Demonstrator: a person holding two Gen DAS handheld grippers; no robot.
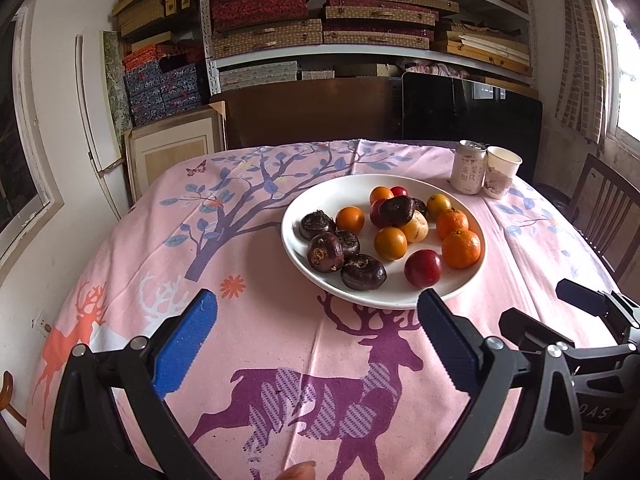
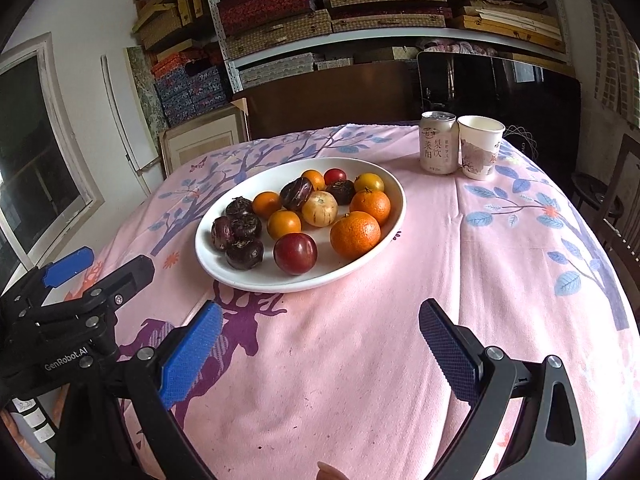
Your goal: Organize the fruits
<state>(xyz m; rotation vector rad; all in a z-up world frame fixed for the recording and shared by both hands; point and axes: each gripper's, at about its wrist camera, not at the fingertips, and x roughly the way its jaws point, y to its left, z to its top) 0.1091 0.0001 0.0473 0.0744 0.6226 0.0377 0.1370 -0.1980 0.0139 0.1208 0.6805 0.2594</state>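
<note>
Fruit plate (image 1: 304, 204) lies just ahead of both empty, wide-spread tongs (image 1: 318, 312) (image 2: 320, 324).

Ahead of the jaws, past the far edge of the surface (image 1: 280, 344) with its pink deer-print cloth, a metal shelving unit (image 1: 368, 50) holds stacked woven and patterned boxes (image 1: 264, 4). Framed panels (image 1: 172, 152) lean against the white wall (image 1: 60, 92) to the left. A wooden chair (image 1: 604, 204) stands to the right, under a bright window (image 1: 624, 72) giving daylight.
</note>
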